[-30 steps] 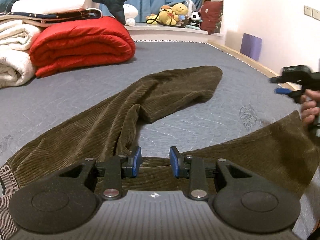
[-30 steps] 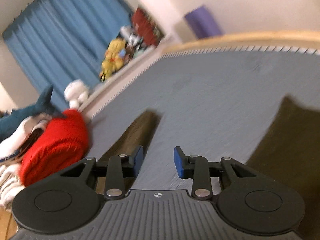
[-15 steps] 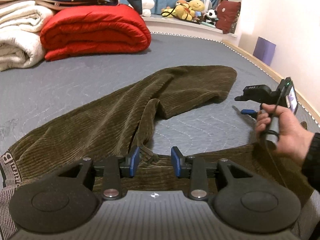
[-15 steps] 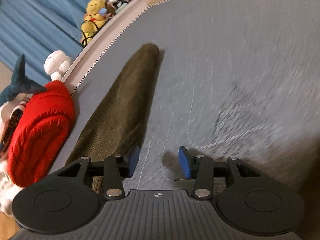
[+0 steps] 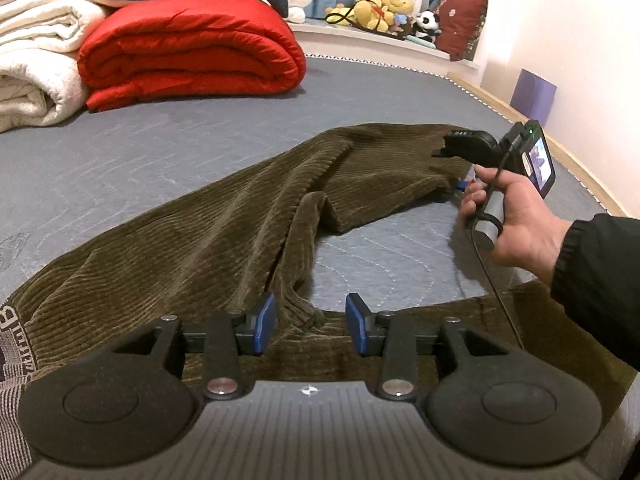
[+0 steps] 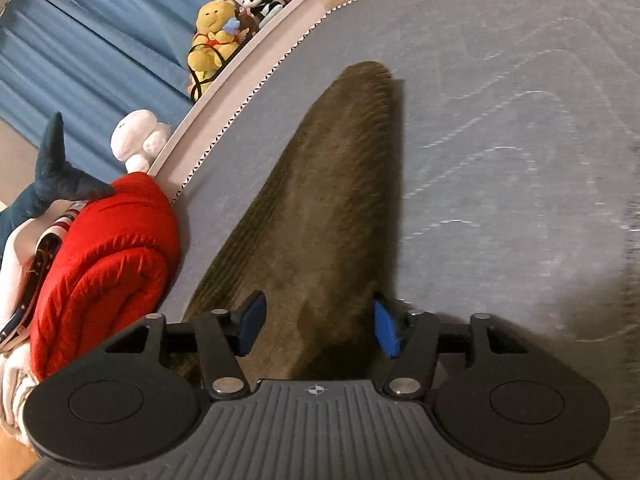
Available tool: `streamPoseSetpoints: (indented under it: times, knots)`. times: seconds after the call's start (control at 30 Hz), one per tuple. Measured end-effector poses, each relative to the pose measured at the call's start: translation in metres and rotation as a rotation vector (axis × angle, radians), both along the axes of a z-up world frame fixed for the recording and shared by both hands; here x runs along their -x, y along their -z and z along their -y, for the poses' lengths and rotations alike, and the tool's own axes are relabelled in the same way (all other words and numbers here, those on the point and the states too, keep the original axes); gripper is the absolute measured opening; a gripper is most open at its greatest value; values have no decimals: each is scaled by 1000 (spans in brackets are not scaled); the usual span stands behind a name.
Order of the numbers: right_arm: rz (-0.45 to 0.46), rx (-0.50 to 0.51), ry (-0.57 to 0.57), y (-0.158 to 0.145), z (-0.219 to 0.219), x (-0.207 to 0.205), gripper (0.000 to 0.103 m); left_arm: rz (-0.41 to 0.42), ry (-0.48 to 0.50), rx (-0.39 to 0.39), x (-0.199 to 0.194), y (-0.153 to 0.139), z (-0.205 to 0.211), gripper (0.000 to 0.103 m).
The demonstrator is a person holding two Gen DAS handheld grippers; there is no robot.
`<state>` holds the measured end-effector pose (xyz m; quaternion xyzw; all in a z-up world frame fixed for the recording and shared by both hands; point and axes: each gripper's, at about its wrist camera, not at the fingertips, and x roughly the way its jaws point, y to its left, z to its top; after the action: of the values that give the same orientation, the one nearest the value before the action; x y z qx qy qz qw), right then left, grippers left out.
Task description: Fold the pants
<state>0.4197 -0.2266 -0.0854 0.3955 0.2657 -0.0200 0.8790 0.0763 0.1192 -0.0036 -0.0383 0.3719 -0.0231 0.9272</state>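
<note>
The brown ribbed corduroy pants (image 5: pixel 208 240) lie spread on the grey bed cover (image 5: pixel 120 160). Their waist is down by the left claw (image 5: pixel 311 323). That claw has been opening a little and is part open, with a bump of cloth just past its blue tips, not pinched. Far ahead to its left sits a red puffy folded blanket (image 5: pixel 192 48). The right claw (image 6: pixel 316 328) has been opening too, wider, over one pant leg, not squeezing it.
</note>
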Motion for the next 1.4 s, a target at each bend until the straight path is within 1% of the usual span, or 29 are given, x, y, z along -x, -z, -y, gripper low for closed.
streamPoseSetpoints:
  times: [0.03,0.07,0.1,0.13,0.2,0.3,0.37,0.43,0.5,0.53,0.57,0.6,0.63,0.67,0.7,0.73,0.77,0.87,0.9,0.97,1.07,1.1,1.13,1.17,1.2,1.23,1.27,1.3,1.4]
  knots:
    - [-4,11,3,-2,-6,-5,57,1,-1,1,0,0,-1,43]
    - [-8,32,12,-5,-9,-7,49,1,-1,0,-1,-1,-1,43]
    - [-11,51,18,-8,-11,-6,26,2,-2,-3,-1,0,-1,43]
    - [-5,61,19,-12,-10,-5,15,3,-3,-6,-1,0,-1,43]
    - [24,88,15,-26,-8,-2,14,5,-6,-6,0,-2,-3,43]
    - [95,223,4,-67,-9,13,13,17,-18,-7,2,-5,-7,43]
    - [124,303,9,-103,-4,27,13,23,-30,-8,3,-7,-11,43]
    - [121,376,26,-134,2,40,13,24,-41,-8,3,-9,-15,43]
    - [80,443,37,-157,7,55,13,26,-51,-1,5,-11,-20,43]
    - [40,485,32,-164,9,62,14,28,-52,3,5,-12,-21,44]
    - [-19,547,11,-167,9,66,17,31,-54,3,6,-14,-22,46]
    - [-79,602,-27,-164,7,68,25,33,-56,3,7,-14,-22,46]
    - [-141,645,-87,-156,8,67,46,34,-57,4,7,-15,-22,47]
    - [-181,666,-119,-147,13,68,58,33,-56,6,8,-15,-22,47]
    - [-197,649,-105,-137,25,73,70,33,-55,5,9,-16,-20,47]
    - [-201,600,-78,-130,38,79,70,34,-55,3,10,-16,-19,47]
    - [-209,518,-52,-122,55,86,70,35,-54,0,12,-16,-18,47]
    - [-195,232,32,-94,99,109,70,39,-45,-6,14,-17,-17,48]
    - [-181,172,65,-86,109,118,70,38,-46,-8,15,-17,-16,48]
    - [-133,91,136,-74,124,135,70,34,-46,-9,13,-16,-17,48]
    - [-60,-33,269,-55,134,159,70,27,-47,-13,11,-14,-16,48]
    - [-41,-61,344,-50,137,170,69,25,-46,-14,11,-12,-16,48]
    - [-42,-65,421,-45,137,179,71,23,-45,-16,11,-11,-15,48]
    - [-49,-65,468,-40,138,185,71,21,-43,-16,10,-11,-15,48]
    - [-75,-66,487,-34,136,186,69,19,-43,-15,9,-10,-15,48]
    - [-108,-65,468,-29,134,181,67,17,-43,-13,8,-9,-15,48]
    - [-122,-80,428,-23,131,174,65,16,-43,-11,7,-9,-15,48]
    - [-120,-93,396,-19,130,168,63,16,-43,-9,5,-9,-15,48]
    - [-106,-106,287,-10,128,140,63,12,-41,-8,1,-7,-14,48]
